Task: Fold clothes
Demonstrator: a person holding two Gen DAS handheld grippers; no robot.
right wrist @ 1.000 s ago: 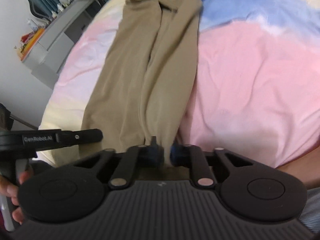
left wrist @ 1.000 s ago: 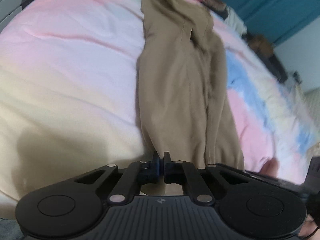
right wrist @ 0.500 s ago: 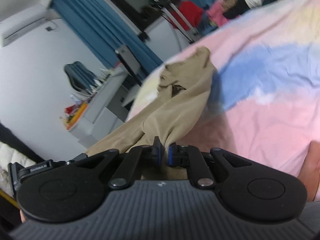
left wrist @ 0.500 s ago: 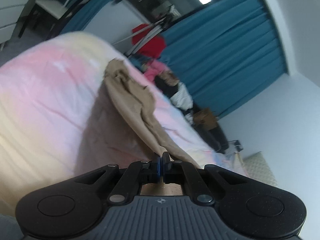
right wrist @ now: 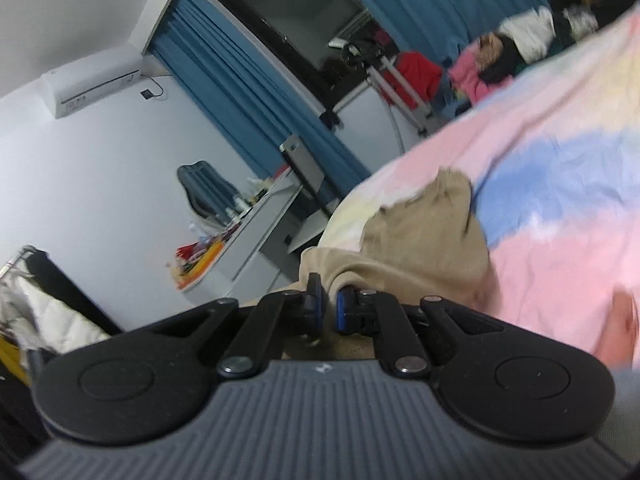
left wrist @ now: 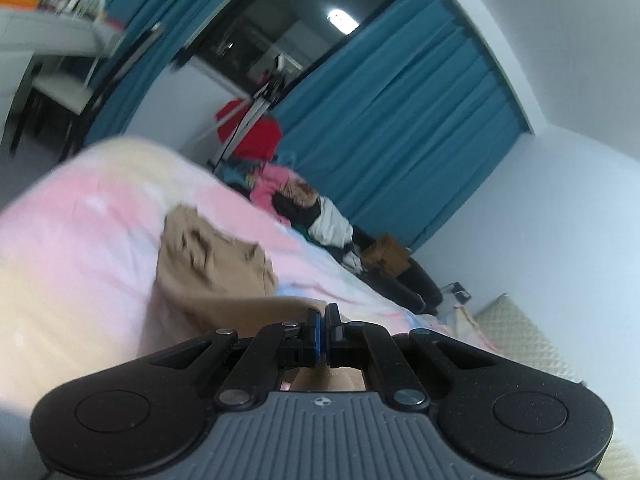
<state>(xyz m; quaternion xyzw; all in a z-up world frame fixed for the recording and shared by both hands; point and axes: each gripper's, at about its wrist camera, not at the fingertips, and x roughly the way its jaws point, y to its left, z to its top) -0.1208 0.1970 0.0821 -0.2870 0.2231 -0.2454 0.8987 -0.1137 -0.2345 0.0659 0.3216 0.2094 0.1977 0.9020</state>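
Tan trousers (left wrist: 212,268) lie on a pastel tie-dye bedspread (left wrist: 72,240). My left gripper (left wrist: 323,322) is shut on the near end of the trousers, whose cloth runs from the jaws back over the rest of the garment. In the right wrist view my right gripper (right wrist: 329,298) is shut on the other near corner of the tan trousers (right wrist: 424,240), with a fold of cloth pinched between the blue pads. The near end is lifted and doubled toward the far end. The bedspread (right wrist: 560,184) fills the right side of that view.
A pile of clothes (left wrist: 304,208) sits at the bed's far end by teal curtains (left wrist: 392,128). A tripod stand (right wrist: 392,80) and red garment stand beyond the bed. A grey desk (right wrist: 256,232) with clutter is to the left. A cream quilted surface (left wrist: 532,336) is at right.
Both grippers have lifted the trousers' near end up and carried it toward the far end; the cameras tilted from looking down at the bed to looking across the room. The garment is doubled over.
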